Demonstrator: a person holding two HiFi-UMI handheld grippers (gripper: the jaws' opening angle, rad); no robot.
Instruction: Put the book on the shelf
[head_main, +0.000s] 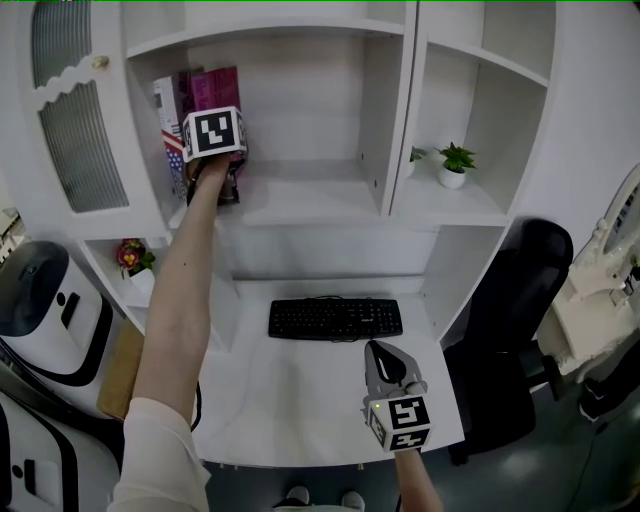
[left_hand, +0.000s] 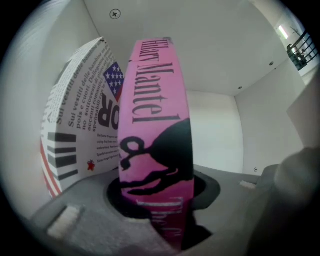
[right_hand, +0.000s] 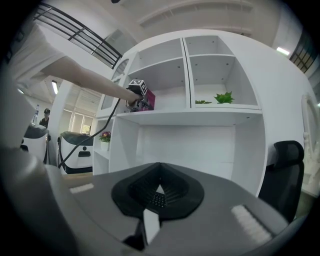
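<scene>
A pink book (head_main: 213, 88) with black lettering stands upright on the white shelf (head_main: 310, 205), at the left end of its compartment. My left gripper (head_main: 214, 140) is shut on this book's spine (left_hand: 156, 145), which fills the gap between the jaws. Just to its left a white book (left_hand: 82, 130) with newsprint and a flag on its cover leans against the compartment wall; from the head it is a white edge (head_main: 166, 108). My right gripper (head_main: 378, 352) hovers low over the desk, in front of the keyboard. Its jaws (right_hand: 157, 189) are shut with nothing in them.
A black keyboard (head_main: 335, 318) lies on the white desk (head_main: 300, 400). Small potted plants (head_main: 455, 163) stand in the right compartment and a flower pot (head_main: 133, 262) on a low left shelf. A black chair (head_main: 515, 330) is at the right, white machines (head_main: 45, 300) at the left.
</scene>
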